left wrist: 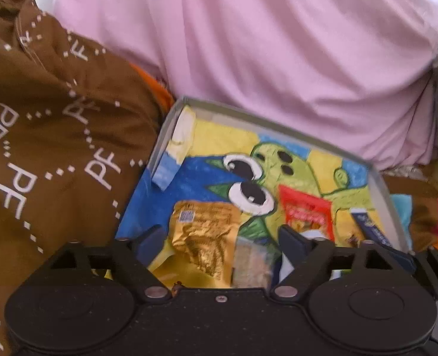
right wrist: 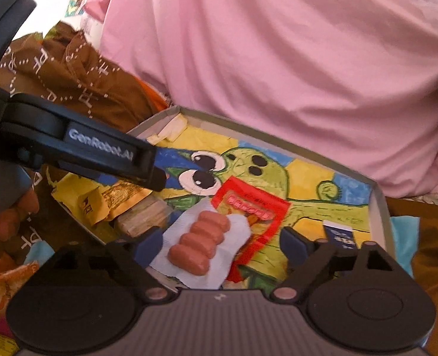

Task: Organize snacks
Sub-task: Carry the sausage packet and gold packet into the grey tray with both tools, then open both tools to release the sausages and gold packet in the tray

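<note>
The white-wrapped pack of four pink sausages (right wrist: 201, 244) lies on the painted floor of the shallow grey cardboard box (right wrist: 380, 207), between the spread fingers of my right tongs (right wrist: 222, 244), which stand wide and touch nothing, with the red-framed clear snack sachet (right wrist: 257, 204) tucked just beyond it and a small dark blue packet (right wrist: 340, 234) off to the right. My left tongs (left wrist: 222, 237) gape wide too, and between their fingers sit the crinkled gold foil pouch (left wrist: 204, 231) and a pale wrapped block (left wrist: 251, 262). Beyond the box lie pink sheeting (left wrist: 278, 44) and, on its left, brown lettered cloth (left wrist: 56, 118).
</note>
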Demonstrator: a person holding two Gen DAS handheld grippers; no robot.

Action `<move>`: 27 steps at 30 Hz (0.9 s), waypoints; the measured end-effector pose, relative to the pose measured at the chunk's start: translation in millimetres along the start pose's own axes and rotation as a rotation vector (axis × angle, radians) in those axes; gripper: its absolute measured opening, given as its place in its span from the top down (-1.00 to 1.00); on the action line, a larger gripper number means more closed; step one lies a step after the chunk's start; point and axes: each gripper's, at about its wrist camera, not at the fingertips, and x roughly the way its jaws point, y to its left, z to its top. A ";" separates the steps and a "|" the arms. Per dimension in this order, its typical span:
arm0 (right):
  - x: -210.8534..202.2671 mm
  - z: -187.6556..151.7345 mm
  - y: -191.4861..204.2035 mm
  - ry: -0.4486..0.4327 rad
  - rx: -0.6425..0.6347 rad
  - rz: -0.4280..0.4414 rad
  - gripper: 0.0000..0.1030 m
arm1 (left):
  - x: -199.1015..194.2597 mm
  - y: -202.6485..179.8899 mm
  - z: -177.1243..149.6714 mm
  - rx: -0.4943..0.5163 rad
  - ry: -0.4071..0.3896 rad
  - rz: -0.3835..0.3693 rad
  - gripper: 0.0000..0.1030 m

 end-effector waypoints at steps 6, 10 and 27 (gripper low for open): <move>-33.0 -2.1 -10.3 -0.058 0.056 -0.050 -0.99 | -28.7 -10.8 -2.8 0.005 -0.038 0.002 -0.98; -60.5 -3.6 -15.9 -0.095 0.092 -0.049 -0.99 | -54.3 -19.4 -7.8 0.031 -0.062 0.010 -0.98; -174.2 -45.0 -7.0 -0.114 0.093 -0.018 -1.00 | -168.5 -34.7 -77.9 0.062 -0.051 0.064 -0.99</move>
